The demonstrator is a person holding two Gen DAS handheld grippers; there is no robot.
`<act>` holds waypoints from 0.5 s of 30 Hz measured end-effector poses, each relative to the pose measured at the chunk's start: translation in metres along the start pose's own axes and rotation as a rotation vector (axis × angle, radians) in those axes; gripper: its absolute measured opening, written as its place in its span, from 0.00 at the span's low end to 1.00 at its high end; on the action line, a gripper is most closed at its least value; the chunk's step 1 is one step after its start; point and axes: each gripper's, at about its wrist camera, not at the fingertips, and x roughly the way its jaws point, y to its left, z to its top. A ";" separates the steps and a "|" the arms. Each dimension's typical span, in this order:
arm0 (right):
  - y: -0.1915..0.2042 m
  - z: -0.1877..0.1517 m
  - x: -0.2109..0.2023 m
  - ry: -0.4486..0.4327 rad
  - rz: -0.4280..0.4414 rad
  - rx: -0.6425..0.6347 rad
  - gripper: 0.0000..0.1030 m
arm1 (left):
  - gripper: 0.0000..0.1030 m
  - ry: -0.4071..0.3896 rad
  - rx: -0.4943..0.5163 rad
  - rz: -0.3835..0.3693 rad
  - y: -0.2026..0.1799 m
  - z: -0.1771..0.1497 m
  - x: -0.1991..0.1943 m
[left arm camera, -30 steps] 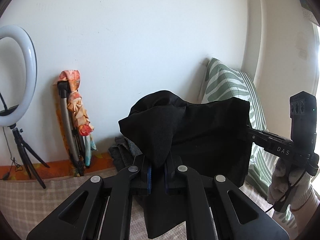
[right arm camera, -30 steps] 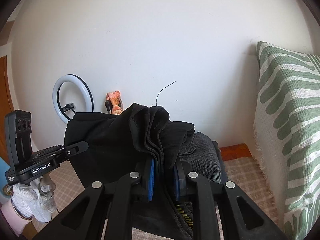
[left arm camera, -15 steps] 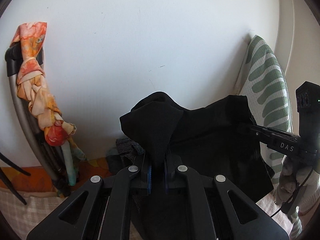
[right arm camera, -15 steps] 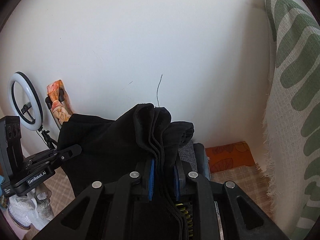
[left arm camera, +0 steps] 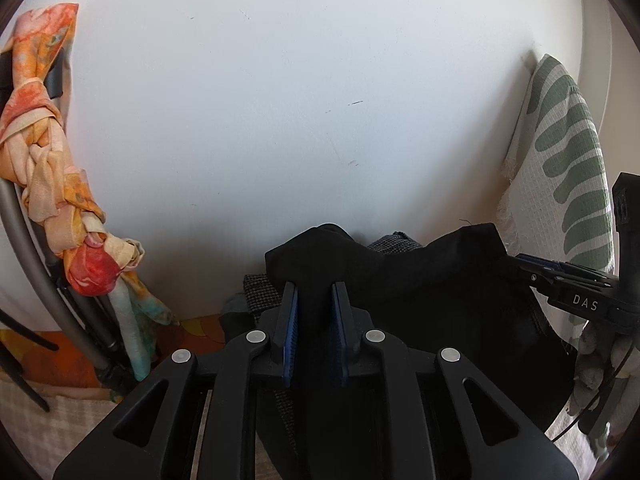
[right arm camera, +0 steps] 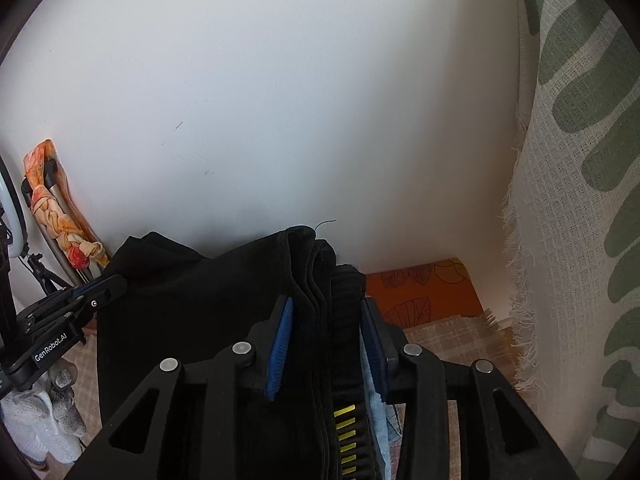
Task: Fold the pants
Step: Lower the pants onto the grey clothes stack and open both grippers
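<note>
Left wrist view: left gripper (left arm camera: 314,300) jaws have just been opening; black pants (left arm camera: 440,292) fold sits between the blue pads (left arm camera: 289,332), pads look slack on it. Pants span right to the right gripper (left arm camera: 520,262). Right wrist view: right gripper (right arm camera: 326,320) jaws have just been opening, released, gaps beside the stacked pants (right arm camera: 192,300) edges. Pants rest on grey clothes (left arm camera: 260,290) near the wall (left arm camera: 280,120). Left: scarf (left arm camera: 44,160). Right: leaf-print cushion (right arm camera: 580,200).
</note>
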 end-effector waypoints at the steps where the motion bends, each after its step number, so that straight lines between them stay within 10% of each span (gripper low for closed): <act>1: 0.003 0.000 -0.001 -0.007 -0.003 -0.005 0.40 | 0.22 -0.009 0.003 0.002 0.000 0.000 -0.004; 15: 0.023 -0.013 -0.060 -0.106 -0.067 -0.030 0.68 | 0.39 -0.081 0.070 0.011 -0.012 -0.001 -0.068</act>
